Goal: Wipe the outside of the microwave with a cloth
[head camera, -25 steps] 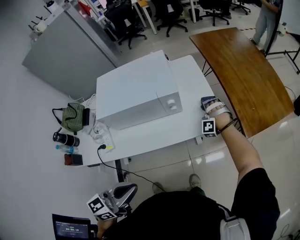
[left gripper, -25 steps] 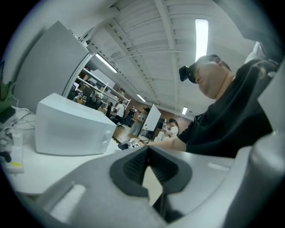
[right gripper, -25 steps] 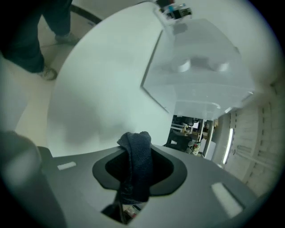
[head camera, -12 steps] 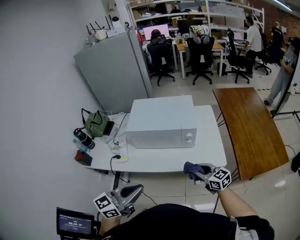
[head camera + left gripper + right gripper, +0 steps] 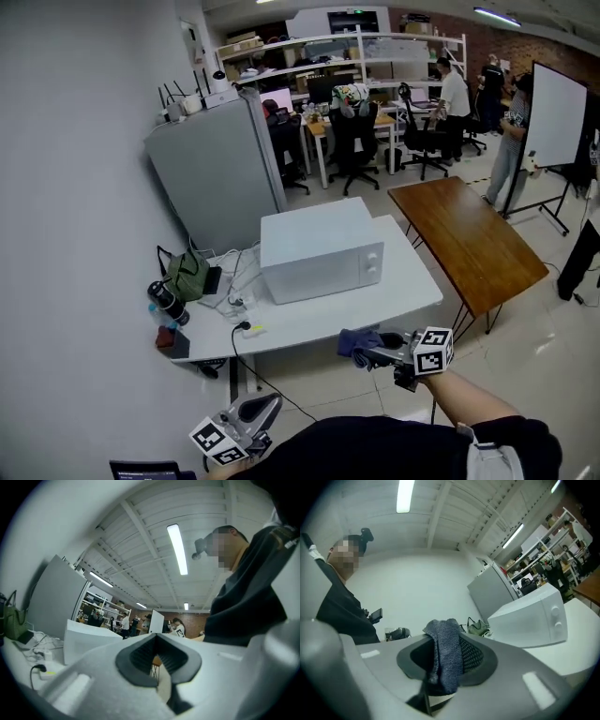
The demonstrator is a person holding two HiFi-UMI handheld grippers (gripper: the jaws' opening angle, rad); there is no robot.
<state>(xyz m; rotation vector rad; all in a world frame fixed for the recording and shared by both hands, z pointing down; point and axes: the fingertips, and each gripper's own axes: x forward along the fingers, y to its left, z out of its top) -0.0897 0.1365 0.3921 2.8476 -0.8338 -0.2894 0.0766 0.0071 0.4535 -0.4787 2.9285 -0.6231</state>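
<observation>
Jaws: right gripper (image 5: 373,355) pinches the blue cloth (image 5: 353,339) near the table (image 5: 412,292) edge, apart from the microwave (image 5: 323,248); left gripper (image 5: 260,412) pressed together (nothing between).

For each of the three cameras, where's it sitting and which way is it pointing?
Head view: on the person's head, looking down at the microwave; left gripper, right gripper and forearm show.
Left gripper view: on that gripper, tilted upward; its shut empty jaws and the torso show.
Right gripper view: likewise upward; jaws grip the cloth.
Shared: the microwave.
</observation>
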